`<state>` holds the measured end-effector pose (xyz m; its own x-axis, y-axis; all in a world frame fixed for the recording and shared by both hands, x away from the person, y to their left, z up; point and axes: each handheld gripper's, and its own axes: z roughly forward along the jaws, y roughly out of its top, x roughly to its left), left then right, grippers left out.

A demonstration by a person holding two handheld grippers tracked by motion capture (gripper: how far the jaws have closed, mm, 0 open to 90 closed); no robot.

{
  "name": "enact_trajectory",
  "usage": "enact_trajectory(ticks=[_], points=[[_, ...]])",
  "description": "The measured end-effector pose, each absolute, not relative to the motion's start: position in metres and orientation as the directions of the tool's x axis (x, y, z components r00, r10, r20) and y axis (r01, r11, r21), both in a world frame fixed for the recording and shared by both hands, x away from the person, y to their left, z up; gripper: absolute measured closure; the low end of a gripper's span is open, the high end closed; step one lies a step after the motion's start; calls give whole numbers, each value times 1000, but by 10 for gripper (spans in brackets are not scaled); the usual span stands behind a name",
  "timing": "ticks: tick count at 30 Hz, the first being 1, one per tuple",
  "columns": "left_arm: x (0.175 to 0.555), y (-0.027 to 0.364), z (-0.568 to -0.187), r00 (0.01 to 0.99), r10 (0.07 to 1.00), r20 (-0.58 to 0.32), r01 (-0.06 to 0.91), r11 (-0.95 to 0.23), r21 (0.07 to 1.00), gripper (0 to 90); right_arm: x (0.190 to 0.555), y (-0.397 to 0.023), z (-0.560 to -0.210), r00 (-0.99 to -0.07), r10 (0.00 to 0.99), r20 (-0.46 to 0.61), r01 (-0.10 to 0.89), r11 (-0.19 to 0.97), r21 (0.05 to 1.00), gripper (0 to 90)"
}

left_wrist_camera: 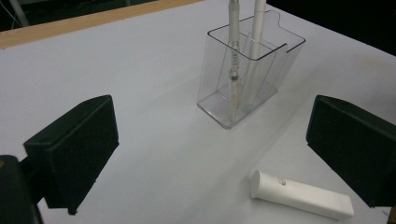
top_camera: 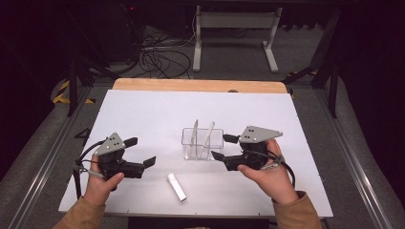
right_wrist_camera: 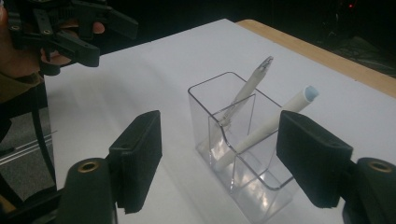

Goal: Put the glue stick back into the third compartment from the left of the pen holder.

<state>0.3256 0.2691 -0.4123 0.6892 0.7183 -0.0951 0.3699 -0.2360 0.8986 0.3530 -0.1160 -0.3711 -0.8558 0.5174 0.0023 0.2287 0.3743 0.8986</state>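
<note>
White tube (top_camera: 176, 187) lies flat near the table's (top_camera: 143, 109) front edge, long axis running 11 to 5 o'clock, capped end toward 11, plain and unmarked. It sits at 4 o'clock from the left gripper (top_camera: 142, 151), apart, jaws released. Farther off, the right gripper (top_camera: 224, 147), jaws spread and empty, sits beside the clear pen holder (top_camera: 203, 143)

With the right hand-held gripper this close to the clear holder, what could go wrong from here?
1. The right hand-held gripper, jaws open, sits just beside the clear holder; a nudge might slide or tip it.
2. The two pens lean tilted above the rim, so a jaw could catch one and knock it out.
3. The white tube lies loose near the table's front edge; the left hand-held gripper might roll it off.
</note>
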Motion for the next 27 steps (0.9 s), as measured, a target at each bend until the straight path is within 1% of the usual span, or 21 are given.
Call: enact_trajectory(ticks=[1,7,15,27], points=[[326,270,-412,693,716,-83,363,-248,898,25,352,-114,-372,-857,515,4,229,376,898,315],[326,271,-413,701,706,-101,373,-242,896,12,349,-102,-377,-865,502,22,244,382,891,311],[326,271,-413,700,708,-94,372,-249,894,10,346,-89,-384,-874,485,28,254,408,877,310],[326,272,-412,700,709,-86,369,-256,893,10,345,-81,-388,-880,473,39,262,416,871,318]])
